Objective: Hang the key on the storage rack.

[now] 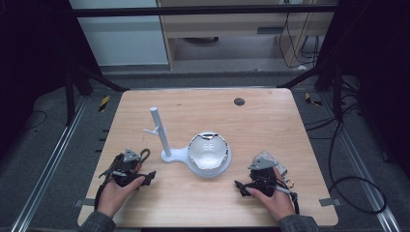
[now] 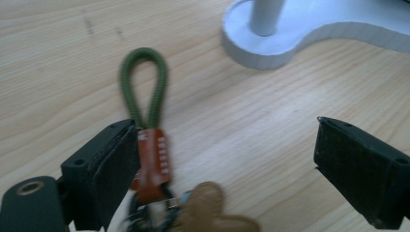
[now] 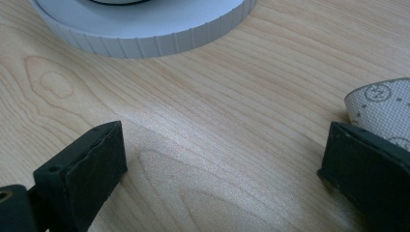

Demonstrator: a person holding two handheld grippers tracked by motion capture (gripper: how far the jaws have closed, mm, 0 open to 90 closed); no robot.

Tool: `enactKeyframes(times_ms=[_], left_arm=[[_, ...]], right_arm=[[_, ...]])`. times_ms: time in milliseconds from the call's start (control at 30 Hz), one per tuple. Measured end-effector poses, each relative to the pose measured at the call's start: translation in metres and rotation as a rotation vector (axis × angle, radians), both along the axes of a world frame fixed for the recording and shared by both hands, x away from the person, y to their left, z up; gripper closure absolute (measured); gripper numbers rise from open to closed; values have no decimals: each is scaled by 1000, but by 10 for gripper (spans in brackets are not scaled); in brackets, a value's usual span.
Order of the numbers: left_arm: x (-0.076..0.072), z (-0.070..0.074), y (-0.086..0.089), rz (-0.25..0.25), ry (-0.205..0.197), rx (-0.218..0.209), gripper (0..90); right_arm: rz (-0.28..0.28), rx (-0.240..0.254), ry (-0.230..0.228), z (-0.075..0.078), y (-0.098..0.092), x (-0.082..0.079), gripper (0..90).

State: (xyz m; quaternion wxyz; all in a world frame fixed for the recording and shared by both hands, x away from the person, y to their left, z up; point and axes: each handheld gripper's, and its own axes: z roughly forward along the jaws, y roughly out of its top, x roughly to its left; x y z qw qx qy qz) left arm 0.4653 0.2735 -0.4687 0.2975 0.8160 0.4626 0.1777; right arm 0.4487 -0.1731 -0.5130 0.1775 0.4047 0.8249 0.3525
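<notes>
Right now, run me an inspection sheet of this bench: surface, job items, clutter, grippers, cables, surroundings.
Surface: wooden table, dark round spot near the far edge.
Job's things: keychain with green cord loop, brown tab and tan charm, lying on the wood; white stand with upright post and hook; white bowl on its base.
Clutter: patterned pouch by the right gripper.
Grippers: left gripper open, keychain between jaws; right open.
Cables: several on the floor at right.
Surroundings: dark frame, cabinets behind.
</notes>
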Motion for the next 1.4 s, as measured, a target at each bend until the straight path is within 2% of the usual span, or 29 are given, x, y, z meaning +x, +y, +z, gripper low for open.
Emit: enactKeyframes(times_ms=[233, 500, 633, 700, 767, 800, 867, 1067, 1400], left_arm=[[8, 9, 23, 51, 33, 12, 101], [14, 15, 35, 67, 71, 23, 158], [18, 16, 39, 64, 116, 25, 196], [19, 16, 40, 66, 121, 28, 225], [21, 17, 41, 64, 136, 29, 239], [24, 19, 41, 59, 157, 37, 269], [26, 19, 42, 60, 166, 43, 280], [33, 21, 40, 39, 205, 66, 390], [41, 14, 32, 9, 258, 72, 492]], right_arm=[[1, 2, 0, 0, 0, 0, 20], [3, 2, 0, 0, 0, 0, 20], [2, 3, 1, 0, -1, -1, 20], [3, 3, 1, 0, -1, -1, 20], [3, 2, 2, 0, -1, -1, 20], [2, 1, 3, 0, -1, -1, 20], [3, 1, 3, 0, -1, -1, 20], [2, 3, 3, 0, -1, -1, 20], [3, 3, 3, 0, -1, -1, 20]])
